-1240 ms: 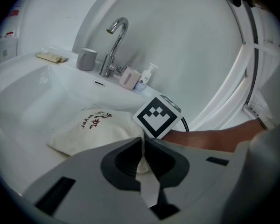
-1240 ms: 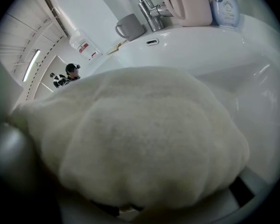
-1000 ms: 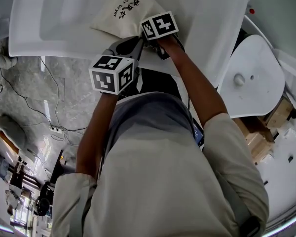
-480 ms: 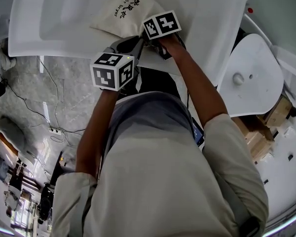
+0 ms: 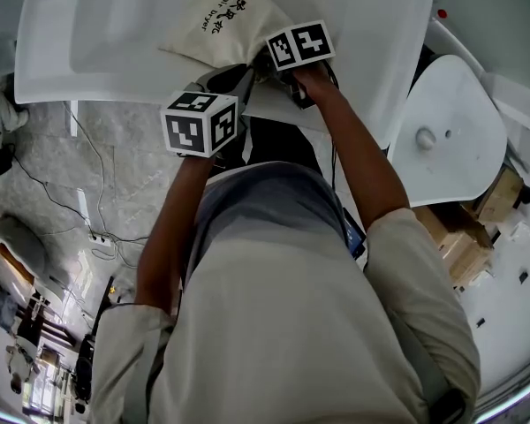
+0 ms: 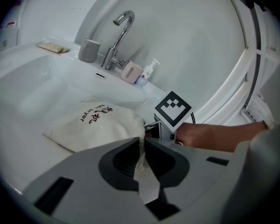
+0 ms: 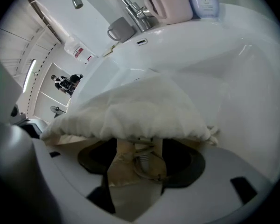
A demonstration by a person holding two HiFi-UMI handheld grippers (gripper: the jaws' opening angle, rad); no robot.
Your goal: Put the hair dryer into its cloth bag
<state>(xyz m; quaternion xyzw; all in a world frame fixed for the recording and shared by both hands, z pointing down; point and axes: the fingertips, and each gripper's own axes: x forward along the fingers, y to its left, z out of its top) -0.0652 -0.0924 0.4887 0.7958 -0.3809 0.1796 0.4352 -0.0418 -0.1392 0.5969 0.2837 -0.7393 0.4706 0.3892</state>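
The cream cloth bag with dark print lies bulging on the white sink counter. My left gripper sits at the bag's near corner, shut on a strip of its cloth. In the left gripper view the jaws stand almost together with the bag just beyond. My right gripper is at the bag's gathered mouth. Its jaws are opening wide, with beige cloth and a looped cord lying loose between them. No hair dryer body shows.
A chrome faucet, grey cup, pink cup and small bottle line the back of the sink. A white toilet lid and a wooden box are to the right. Cables lie on the grey floor.
The right gripper's marker cube has shifted slightly to the right against the bag. The left gripper keeps its place at the bag's corner.
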